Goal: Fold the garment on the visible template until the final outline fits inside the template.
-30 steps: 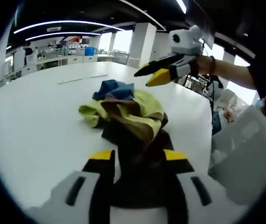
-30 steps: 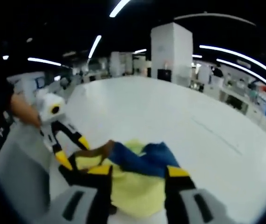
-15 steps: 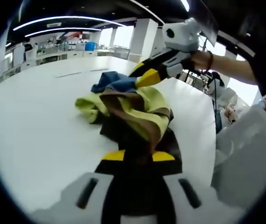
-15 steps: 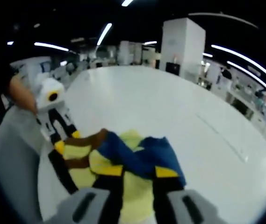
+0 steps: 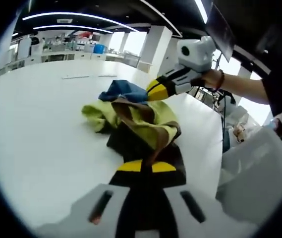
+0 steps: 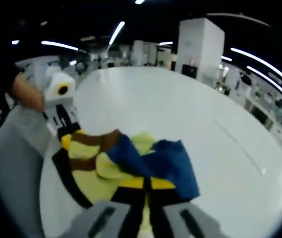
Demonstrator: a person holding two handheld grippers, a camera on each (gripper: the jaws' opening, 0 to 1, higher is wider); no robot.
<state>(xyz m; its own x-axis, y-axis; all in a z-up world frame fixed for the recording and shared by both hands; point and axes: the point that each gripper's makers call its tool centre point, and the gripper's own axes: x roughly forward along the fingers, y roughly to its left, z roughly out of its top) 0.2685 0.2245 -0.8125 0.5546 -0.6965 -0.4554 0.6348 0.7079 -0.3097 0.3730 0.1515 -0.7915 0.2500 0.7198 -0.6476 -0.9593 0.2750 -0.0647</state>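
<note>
A crumpled garment (image 5: 136, 119) in yellow, brown, blue and black stripes lies bunched on the white table (image 5: 31, 134). My left gripper (image 5: 146, 166) is shut on its dark near end, yellow tips pressed together. My right gripper (image 5: 155, 89) reaches in from the right, held by a hand, and pinches the far blue and yellow part. In the right gripper view the garment (image 6: 126, 158) spreads before my right gripper (image 6: 146, 183), whose tips are shut on the yellow cloth. The left gripper (image 6: 67, 139) grips the striped edge at the left.
Thin line marks (image 5: 88, 77) cross the table far behind the garment, also seen as a line mark (image 6: 240, 146) at the right. A pale bulky cloth (image 5: 259, 178) sits off the table's right edge. Desks and pillars (image 6: 202, 44) stand in the background.
Both grippers went from open to shut on the garment. The right gripper dropped from above the cloth onto its blue and yellow end; the left closed on the dark end.
</note>
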